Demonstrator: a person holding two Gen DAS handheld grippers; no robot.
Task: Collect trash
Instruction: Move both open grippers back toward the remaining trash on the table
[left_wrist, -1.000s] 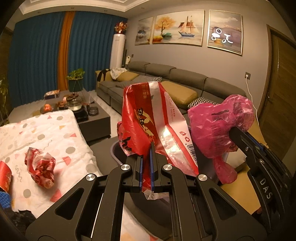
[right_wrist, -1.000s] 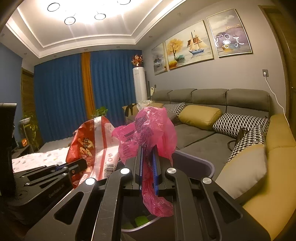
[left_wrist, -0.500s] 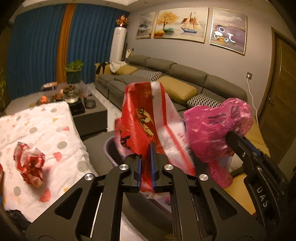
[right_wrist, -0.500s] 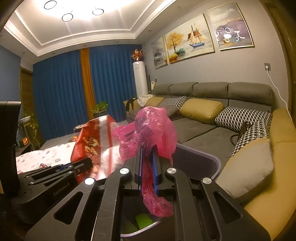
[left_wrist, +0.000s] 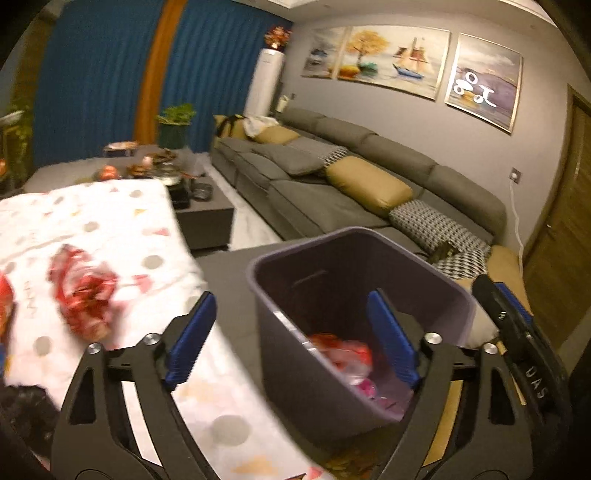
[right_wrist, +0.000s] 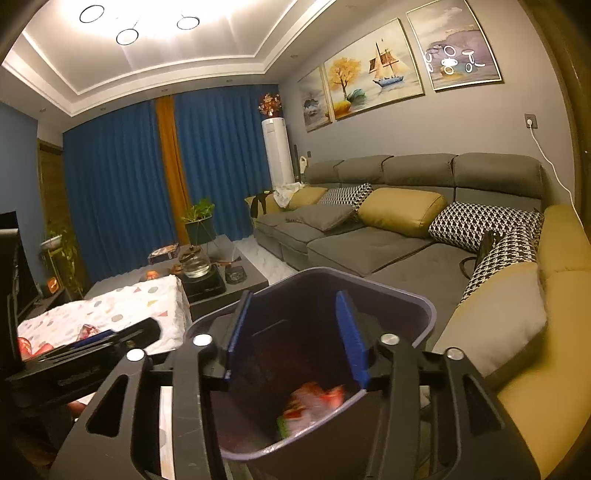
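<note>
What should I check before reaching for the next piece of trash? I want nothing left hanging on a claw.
1. Left claw open and holding nothing: ok.
2. Right claw open and holding nothing: ok.
3. Red and pink trash inside the bin: ok.
4. Bin upright: ok.
5. Next piece, the crumpled red wrapper, lying on the spotted cloth: ok.
6. Wrapper's exact shape and edges for the grasp: cannot tell, the picture is blurred.
</note>
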